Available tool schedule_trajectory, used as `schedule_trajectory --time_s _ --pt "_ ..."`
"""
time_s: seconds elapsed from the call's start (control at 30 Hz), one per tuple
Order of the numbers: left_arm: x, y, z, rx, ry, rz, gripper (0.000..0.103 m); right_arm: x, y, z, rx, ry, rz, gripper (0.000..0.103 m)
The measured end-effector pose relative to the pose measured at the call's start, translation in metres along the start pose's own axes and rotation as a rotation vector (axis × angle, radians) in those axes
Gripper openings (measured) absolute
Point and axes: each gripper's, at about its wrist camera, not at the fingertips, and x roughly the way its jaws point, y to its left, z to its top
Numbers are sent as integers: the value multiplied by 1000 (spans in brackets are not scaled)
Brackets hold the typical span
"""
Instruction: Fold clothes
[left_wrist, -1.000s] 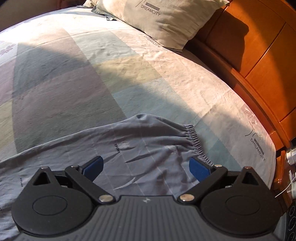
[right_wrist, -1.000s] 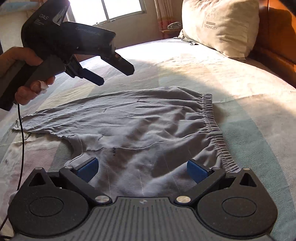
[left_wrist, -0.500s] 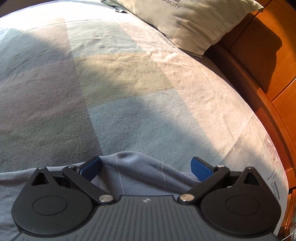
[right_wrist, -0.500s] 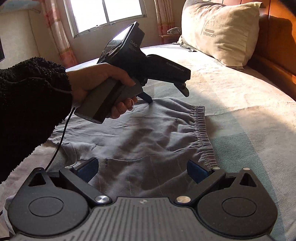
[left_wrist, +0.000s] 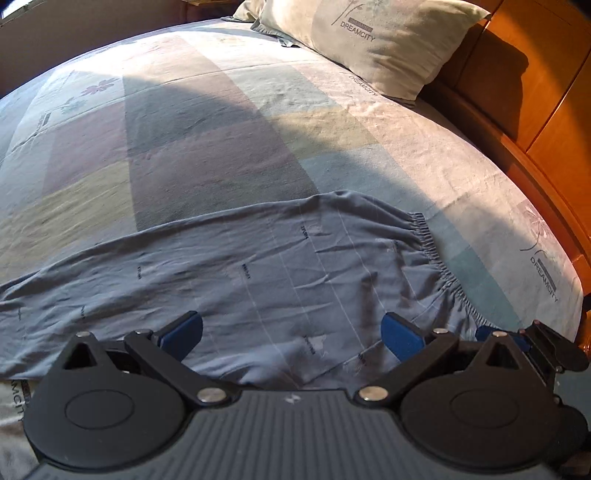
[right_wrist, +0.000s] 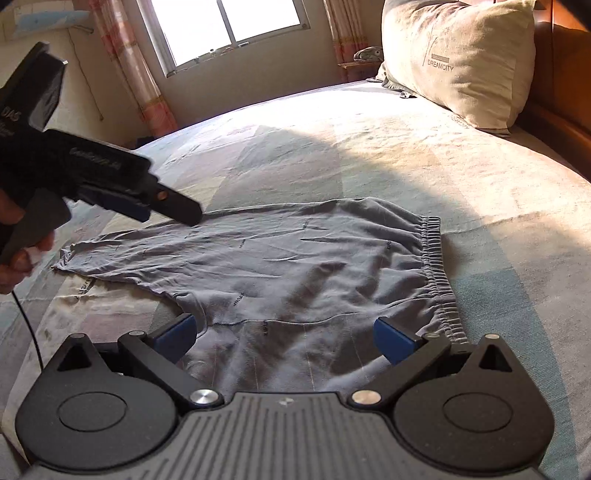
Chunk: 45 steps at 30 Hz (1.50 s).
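The right gripper (right_wrist: 282, 334) and the left gripper (left_wrist: 291, 332) both had their blue fingers spread wide, holding nothing, above the wrinkled grey pants with a stretchy waist (right_wrist: 295, 273). Their near edge was hidden. They lay flat on the patchwork bed sheet (right_wrist: 406, 166). Far off sat a cream pillow (right_wrist: 458, 59).

Soft, thin grey-blue cloth, creased and matt, makes up the trousers (right_wrist: 295, 266), their waistband (right_wrist: 437, 273) gathered into tight ribbed puckers. They lie on a bed sheet (left_wrist: 221, 147) of faded, finely wrinkled woven cotton. The pillow (right_wrist: 465, 62) wears coarse, dull beige fabric. Behind it, the headboard (left_wrist: 535, 92) shows polished orange wood with a warm sheen. Each tool (right_wrist: 284, 334) is matt black plastic, ridged on top, with bright metal rivets and smooth blue pads (right_wrist: 393, 339).
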Motion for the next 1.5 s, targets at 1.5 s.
schedule_trajectory --time_s 1.5 --pt "-78 100 -257 -137 -94 164 102 24 251 -135 -755 174 -190 103"
